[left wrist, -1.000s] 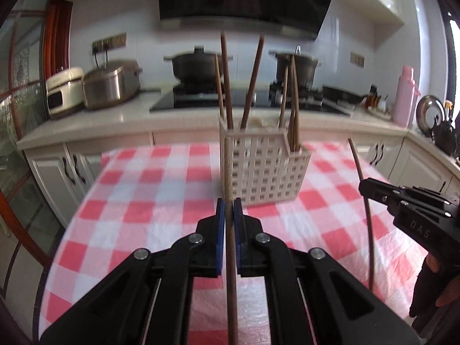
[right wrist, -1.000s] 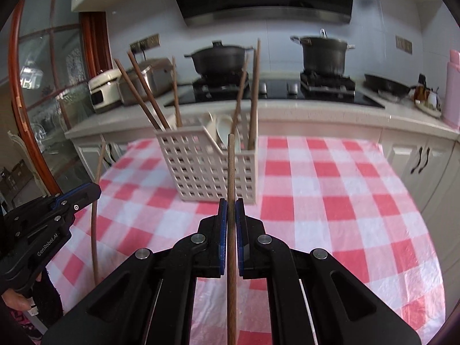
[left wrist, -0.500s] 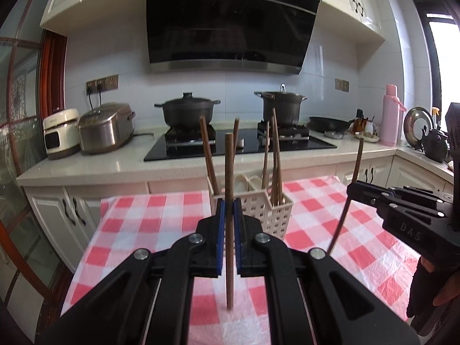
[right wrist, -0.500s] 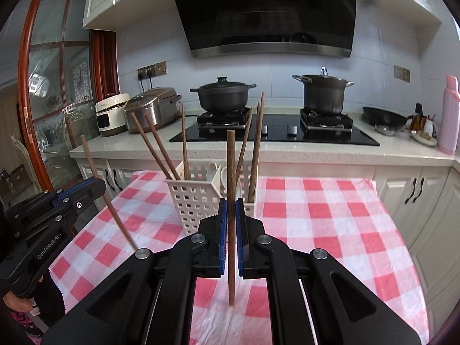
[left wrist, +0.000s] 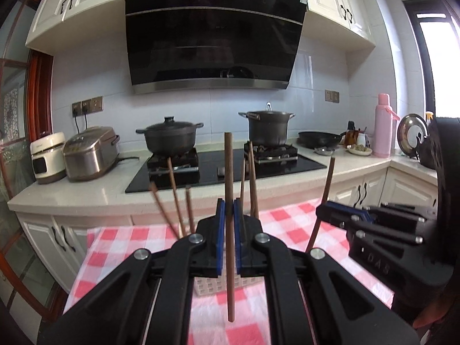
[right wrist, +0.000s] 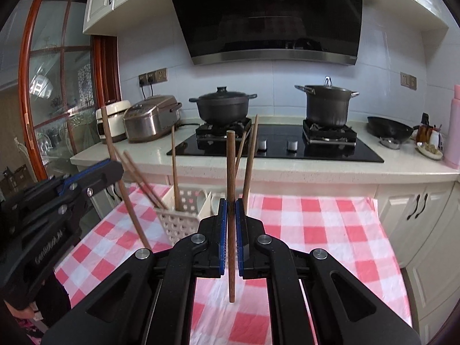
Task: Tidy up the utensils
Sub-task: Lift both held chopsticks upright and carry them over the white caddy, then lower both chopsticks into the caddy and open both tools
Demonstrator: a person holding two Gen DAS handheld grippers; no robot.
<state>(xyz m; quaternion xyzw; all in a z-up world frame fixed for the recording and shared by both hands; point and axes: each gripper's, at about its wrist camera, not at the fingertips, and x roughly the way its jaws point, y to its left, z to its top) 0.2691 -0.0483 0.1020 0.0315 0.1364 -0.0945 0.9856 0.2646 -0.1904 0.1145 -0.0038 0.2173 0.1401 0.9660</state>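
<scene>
My left gripper (left wrist: 229, 210) is shut on a brown chopstick (left wrist: 229, 172) held upright, its lower tip hanging free above the cloth. The white slotted basket (left wrist: 212, 286) sits right behind the jaws, mostly hidden, with several chopsticks (left wrist: 176, 198) standing in it. My right gripper (right wrist: 231, 210) is shut on another upright chopstick (right wrist: 231, 166). The basket (right wrist: 184, 221) lies just left of and below it. Each view shows the other gripper at its side, the right gripper (left wrist: 326, 211) and the left gripper (right wrist: 113, 169), each with its own stick.
A red-and-white check cloth (right wrist: 316, 230) covers the table. Behind it runs a counter with a hob (right wrist: 276, 146), two dark pots (right wrist: 222, 106), rice cookers (left wrist: 89, 152), a pan and a pink flask (left wrist: 383, 125). White cabinets stand below.
Both grippers have risen with their chopsticks lifted off the cloth. The basket has sunk in both views and is now partly hidden behind the jaws. The two grippers stand closer together.
</scene>
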